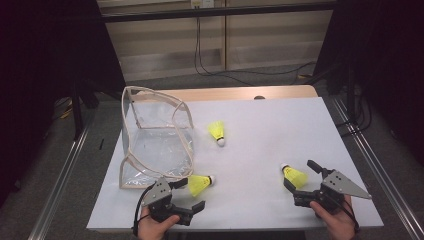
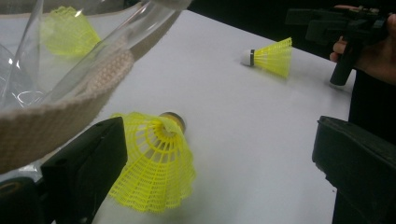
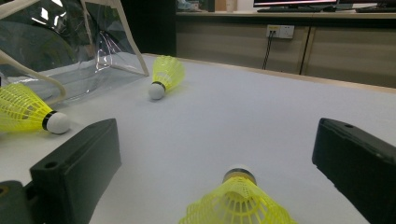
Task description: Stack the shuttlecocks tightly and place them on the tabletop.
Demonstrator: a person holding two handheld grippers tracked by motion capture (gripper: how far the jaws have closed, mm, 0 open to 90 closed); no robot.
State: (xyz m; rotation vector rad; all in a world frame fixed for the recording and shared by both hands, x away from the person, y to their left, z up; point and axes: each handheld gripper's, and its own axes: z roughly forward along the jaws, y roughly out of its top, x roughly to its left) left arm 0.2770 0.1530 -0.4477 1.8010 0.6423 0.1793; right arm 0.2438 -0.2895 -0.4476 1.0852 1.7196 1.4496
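Three yellow shuttlecocks lie on the white table point(image 1: 265, 130). One point(image 1: 201, 184) rests between the jaws of my open left gripper point(image 1: 192, 194), close to the left jaw in the left gripper view point(image 2: 156, 163). Another point(image 1: 294, 175) lies between the spread jaws of my open right gripper point(image 1: 300, 176), its cork pointing away in the right gripper view point(image 3: 238, 200). The third shuttlecock point(image 1: 217, 132) lies mid-table beside a clear bag point(image 1: 155, 135) with beige trim. Neither gripper touches its shuttlecock.
The clear bag stands open at the table's left, its beige rim point(image 2: 70, 102) just beside my left gripper point(image 2: 219, 130). Metal rails point(image 1: 65, 170) run along both table sides. Wooden cabinets point(image 3: 289, 42) and cables lie beyond the far edge.
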